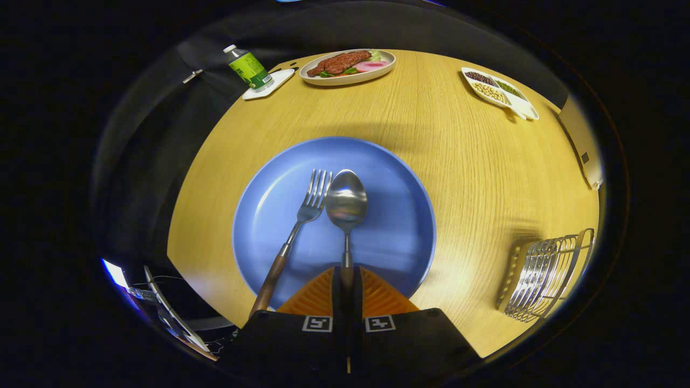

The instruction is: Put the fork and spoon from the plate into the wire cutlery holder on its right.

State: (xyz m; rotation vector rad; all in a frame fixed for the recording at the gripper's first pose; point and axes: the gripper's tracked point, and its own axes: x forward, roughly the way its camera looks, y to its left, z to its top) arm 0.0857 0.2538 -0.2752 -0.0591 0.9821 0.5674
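A blue plate (393, 226) lies on the round wooden table just ahead of my fingers. On it rest a fork (302, 221) with a brown wooden handle and, right of it, a metal spoon (346, 202), bowl pointing away from me. My gripper (346, 280) is shut on the spoon's handle, which runs back between the two fingers. The fork's handle reaches over the plate's near rim, left of my fingers. The wire cutlery holder (544, 277) stands on the table to the right of the plate, near the table's edge.
At the far side of the table sit an oval dish of food (347, 67), a small bottle (248, 67) on a white coaster, and a divided white dish of beans (498, 86). The table edge (199, 275) drops off to the left of the plate.
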